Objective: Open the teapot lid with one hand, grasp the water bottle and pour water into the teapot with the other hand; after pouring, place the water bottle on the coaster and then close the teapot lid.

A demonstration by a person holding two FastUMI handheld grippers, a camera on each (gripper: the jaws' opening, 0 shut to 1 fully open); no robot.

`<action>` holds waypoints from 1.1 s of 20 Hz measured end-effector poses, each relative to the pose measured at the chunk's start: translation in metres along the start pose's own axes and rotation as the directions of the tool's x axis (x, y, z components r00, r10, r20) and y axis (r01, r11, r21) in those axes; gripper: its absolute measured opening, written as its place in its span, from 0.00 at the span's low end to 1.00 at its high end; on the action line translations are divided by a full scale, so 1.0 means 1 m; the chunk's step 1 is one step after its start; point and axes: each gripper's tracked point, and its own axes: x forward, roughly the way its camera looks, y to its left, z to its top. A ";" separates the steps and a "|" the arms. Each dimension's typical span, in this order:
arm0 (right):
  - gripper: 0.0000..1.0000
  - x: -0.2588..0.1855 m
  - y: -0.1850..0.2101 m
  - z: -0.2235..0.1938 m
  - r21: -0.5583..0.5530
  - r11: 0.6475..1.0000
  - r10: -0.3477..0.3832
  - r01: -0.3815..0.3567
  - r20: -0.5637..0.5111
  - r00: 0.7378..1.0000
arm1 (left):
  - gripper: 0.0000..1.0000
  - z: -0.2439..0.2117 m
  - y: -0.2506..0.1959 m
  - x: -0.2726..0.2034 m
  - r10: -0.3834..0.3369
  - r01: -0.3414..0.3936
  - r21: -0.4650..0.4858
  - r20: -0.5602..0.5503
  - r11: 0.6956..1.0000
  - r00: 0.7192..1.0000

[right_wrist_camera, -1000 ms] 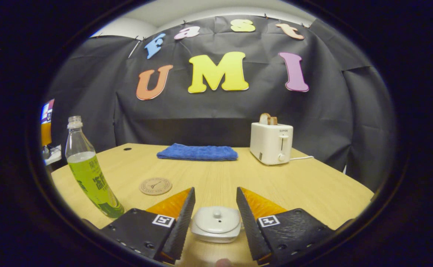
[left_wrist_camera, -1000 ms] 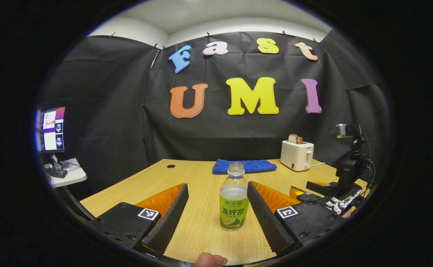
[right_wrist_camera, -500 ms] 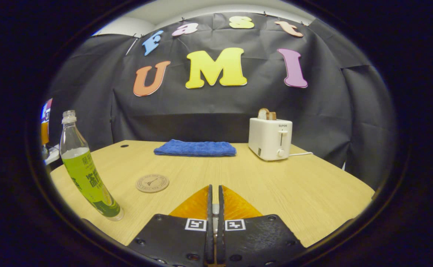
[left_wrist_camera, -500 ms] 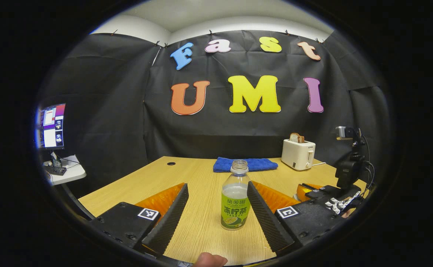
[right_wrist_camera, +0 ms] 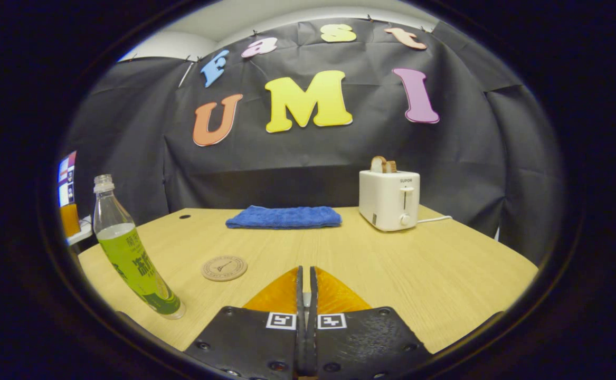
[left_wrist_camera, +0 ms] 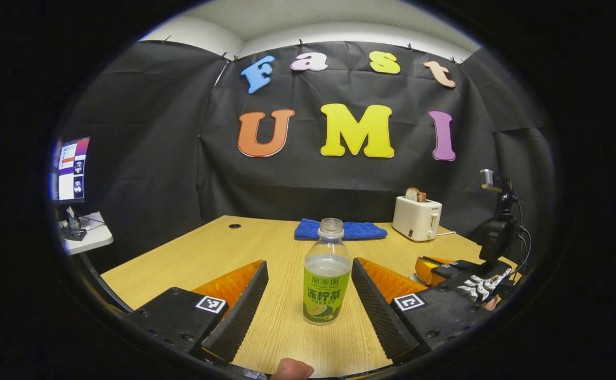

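— Left claw (left_wrist_camera: 309,263)?
— Spread wide, gripping nothing. Low over the table (left_wrist_camera: 191,258), with a fingertip (left_wrist_camera: 289,368) of the holding hand at the bottom edge of the left gripper view.
— And the bottle (left_wrist_camera: 327,274)?
— Upright on the table between the two fingers, a little nearer the right-hand one, touching neither. Open at the neck, green label round the lower half, liquid level just above the label.
— Right claw (right_wrist_camera: 304,270)?
— Closed to a thin slit. A pale sliver caught in the slit; cannot tell what. From the left gripper view, seen farther off on the right, low over the table.
— Outward from there?
— In the right gripper view, the coaster (right_wrist_camera: 224,268) flat on the table, ahead and to the left of the closed fingers, bare on top. Bottle (right_wrist_camera: 131,253) farther left again, near the table's edge, well apart from the coaster.
— Farther back?
— Folded blue towel (right_wrist_camera: 283,217) along the far edge of the table. White toaster (right_wrist_camera: 389,199) to its right, with bread (right_wrist_camera: 382,164) sticking out of the top.
— Off the table?
— A lit screen (left_wrist_camera: 70,169) over a small side desk (left_wrist_camera: 88,237), far left in the left gripper view.
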 end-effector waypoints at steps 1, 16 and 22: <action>0.00 0.000 0.000 0.002 0.005 1.000 0.004 -0.004 0.004 1.000 | 0.99 -0.005 0.000 0.000 -0.002 0.002 -0.004 -0.008 1.000 1.000; 0.00 -0.034 -0.007 0.042 -0.031 0.999 0.034 -0.032 0.066 0.997 | 1.00 -0.073 -0.015 0.046 -0.014 0.015 0.005 -0.127 1.000 0.992; 0.00 -0.043 -0.012 0.052 -0.054 0.998 0.034 -0.029 0.083 0.996 | 0.99 -0.085 -0.013 0.059 -0.010 0.012 0.011 -0.171 1.000 0.985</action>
